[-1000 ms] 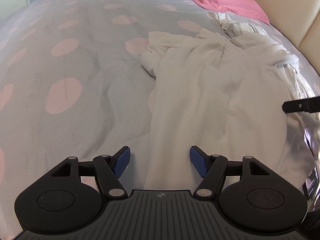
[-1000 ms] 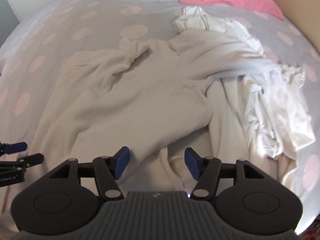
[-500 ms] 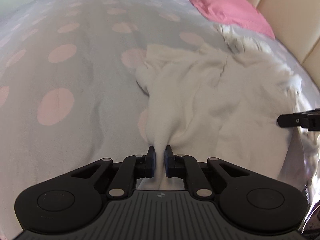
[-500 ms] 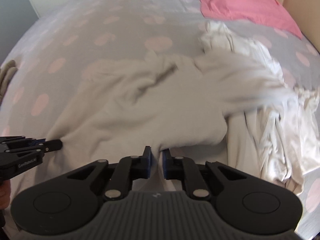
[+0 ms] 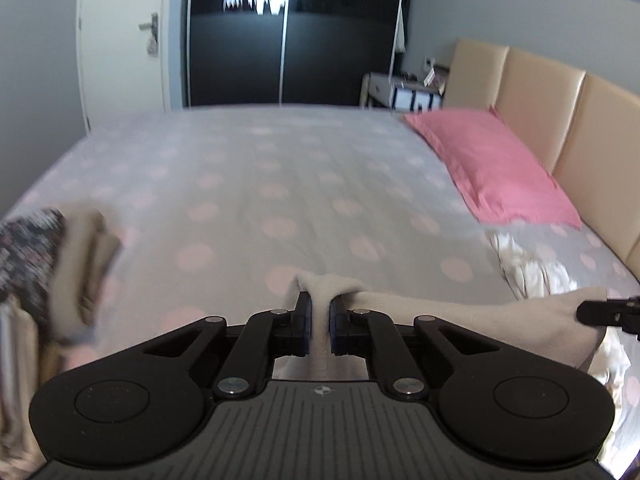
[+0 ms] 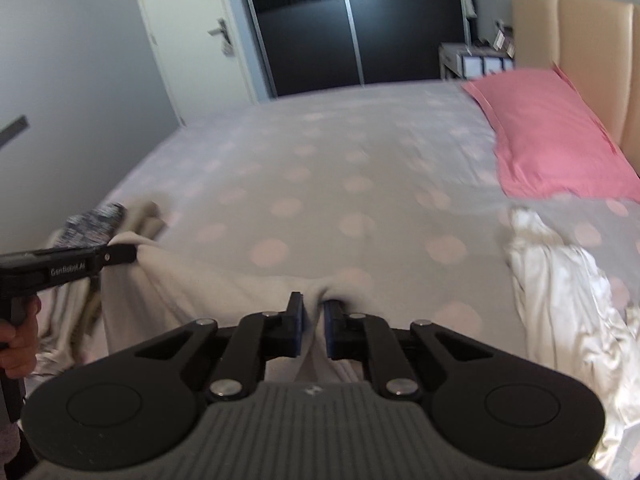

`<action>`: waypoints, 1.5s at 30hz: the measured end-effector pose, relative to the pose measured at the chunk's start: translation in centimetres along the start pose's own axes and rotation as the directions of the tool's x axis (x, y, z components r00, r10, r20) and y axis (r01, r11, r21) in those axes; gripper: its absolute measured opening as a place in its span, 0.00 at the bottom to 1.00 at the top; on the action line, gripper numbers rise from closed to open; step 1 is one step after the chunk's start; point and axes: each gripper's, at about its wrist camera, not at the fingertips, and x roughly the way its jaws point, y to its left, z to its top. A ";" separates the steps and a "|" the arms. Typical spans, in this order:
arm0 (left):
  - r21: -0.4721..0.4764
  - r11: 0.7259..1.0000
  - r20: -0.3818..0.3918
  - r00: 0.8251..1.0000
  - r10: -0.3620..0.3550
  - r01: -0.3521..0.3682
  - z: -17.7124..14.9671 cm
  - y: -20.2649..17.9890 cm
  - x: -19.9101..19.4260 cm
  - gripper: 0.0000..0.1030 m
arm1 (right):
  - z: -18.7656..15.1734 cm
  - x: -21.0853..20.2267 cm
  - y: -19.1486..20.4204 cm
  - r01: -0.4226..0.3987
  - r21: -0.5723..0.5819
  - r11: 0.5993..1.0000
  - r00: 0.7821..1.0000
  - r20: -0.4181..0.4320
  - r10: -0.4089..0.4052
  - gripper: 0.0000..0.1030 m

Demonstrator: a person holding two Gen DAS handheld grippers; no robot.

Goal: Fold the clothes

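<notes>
Lifting cream knit garment (image 5: pixel 460 316) clear of dotted grey bed (image 5: pixel 280 184); left gripper (image 5: pixel 319 330) and right gripper (image 6: pixel 313 330) fingers clamped on its edge. Next: spread flat mid-bed.

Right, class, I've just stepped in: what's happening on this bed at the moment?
A person holds a claw in each hand. The left claw and right claw are both shut on one edge of a cream fleece garment, held stretched between them above the grey bedspread with pink dots. A crumpled white garment lies unfolded near the pink pillow.
</notes>
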 end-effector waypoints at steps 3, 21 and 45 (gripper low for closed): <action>0.016 1.000 0.060 0.998 0.016 -0.017 1.2 1.4 -4.1 0.06 | -0.1 -1.6 2.5 -0.057 -0.020 0.998 0.998 0.017 0.058 0.12; 0.222 0.969 -0.478 0.878 0.012 0.107 -17.3 2.5 -4.4 0.06 | -17.6 2.4 6.1 -0.015 -0.146 0.989 0.849 -0.525 -0.065 0.12; 0.195 0.976 -0.478 0.878 0.008 0.097 -14.4 9.5 -4.4 0.39 | -13.6 3.6 5.5 -0.009 -0.325 0.946 0.869 -0.471 -0.154 0.35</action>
